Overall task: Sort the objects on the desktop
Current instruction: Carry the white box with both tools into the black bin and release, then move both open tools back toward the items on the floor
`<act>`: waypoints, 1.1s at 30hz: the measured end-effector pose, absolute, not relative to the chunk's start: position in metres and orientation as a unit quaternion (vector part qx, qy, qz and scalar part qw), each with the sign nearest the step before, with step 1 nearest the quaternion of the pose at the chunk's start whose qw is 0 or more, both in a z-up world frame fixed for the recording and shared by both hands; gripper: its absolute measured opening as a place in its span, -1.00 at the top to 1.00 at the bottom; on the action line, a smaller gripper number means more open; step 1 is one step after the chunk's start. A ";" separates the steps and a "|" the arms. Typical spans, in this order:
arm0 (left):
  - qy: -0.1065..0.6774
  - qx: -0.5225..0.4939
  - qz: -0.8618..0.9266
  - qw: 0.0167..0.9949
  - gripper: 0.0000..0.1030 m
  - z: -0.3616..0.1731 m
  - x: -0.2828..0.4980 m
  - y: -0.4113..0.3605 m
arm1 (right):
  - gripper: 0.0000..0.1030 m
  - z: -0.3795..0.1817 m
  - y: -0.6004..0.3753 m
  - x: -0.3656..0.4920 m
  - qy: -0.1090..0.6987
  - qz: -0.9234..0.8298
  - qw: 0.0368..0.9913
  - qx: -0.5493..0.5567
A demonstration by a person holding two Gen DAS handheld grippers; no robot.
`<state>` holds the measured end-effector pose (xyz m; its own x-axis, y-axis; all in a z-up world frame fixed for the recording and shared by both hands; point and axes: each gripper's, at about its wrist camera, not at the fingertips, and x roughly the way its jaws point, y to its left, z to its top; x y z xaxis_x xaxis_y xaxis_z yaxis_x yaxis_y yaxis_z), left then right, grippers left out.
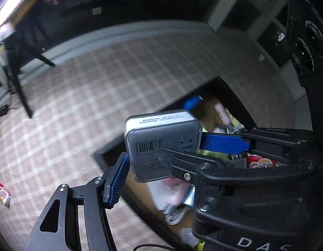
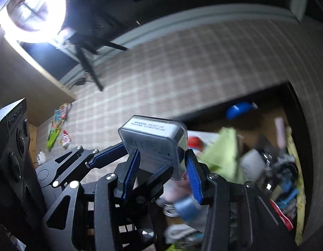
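Nearest the lens in the left wrist view, the black, blue-padded left gripper (image 1: pixel 161 156) clamps a grey, rounded-corner rectangular tin with a barcode label (image 1: pixel 159 146) across its width: one ribbed blue pad presses the tin's lower left edge, the other blue finger lies against its right side. The black right gripper (image 1: pixel 167 163) reaches in from the lower right of this view, one of its dark fingers crossing the tin's labelled face.

From the right wrist view, the same tin (image 2: pixel 153 144) sits between the right gripper's (image 2: pixel 161 175) two blue-padded fingers, which press on its opposite sides, so both tools grasp the one tin together. The left gripper (image 2: pixel 119 152) comes in from the left, its blue finger touching the tin's left edge.

The tin is held in the air above the near edge of an open dark-rimmed box (image 2: pixel 295 108) whose brown floor is crowded with mixed items: a blue rounded object (image 2: pixel 239 107), a pale green cloth (image 2: pixel 224 150), white cables and colourful wrappers, all blurred. The box rests on a beige chequered tablecloth (image 1: pixel 98 83). A red and white snack packet (image 1: pixel 3 194) lies on the cloth well apart from the box, at the far left edge of the left view.
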<state>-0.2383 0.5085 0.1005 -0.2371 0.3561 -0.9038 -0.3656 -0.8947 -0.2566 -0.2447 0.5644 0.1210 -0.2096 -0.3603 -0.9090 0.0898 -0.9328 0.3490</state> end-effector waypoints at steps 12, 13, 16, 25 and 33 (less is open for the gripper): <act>0.015 -0.578 0.782 0.231 -0.02 0.100 -0.232 0.510 | 0.15 0.115 0.590 -0.236 -0.119 -0.766 0.112 0.621; 0.017 -0.574 0.787 0.225 -0.02 0.104 -0.232 0.505 | 0.15 0.119 0.588 -0.236 -0.114 -0.772 0.108 0.616; 0.009 -0.562 0.802 0.202 -0.02 0.115 -0.232 0.474 | 0.15 0.132 0.578 -0.238 -0.099 -0.785 0.114 0.601; -0.023 -0.540 0.835 0.102 -0.02 0.127 -0.227 0.368 | 0.15 0.146 0.508 -0.241 -0.035 -0.797 0.160 0.582; -0.051 -0.530 0.846 0.013 -0.02 0.124 -0.210 0.275 | 0.15 0.156 0.436 -0.240 0.000 -0.799 0.211 0.563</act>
<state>-0.2097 0.2747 0.1235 -0.4375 0.0765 -0.8959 0.0323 -0.9944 -0.1007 -0.2402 0.4360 0.1562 -0.2777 -0.3370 -0.8996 0.3363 -0.9113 0.2375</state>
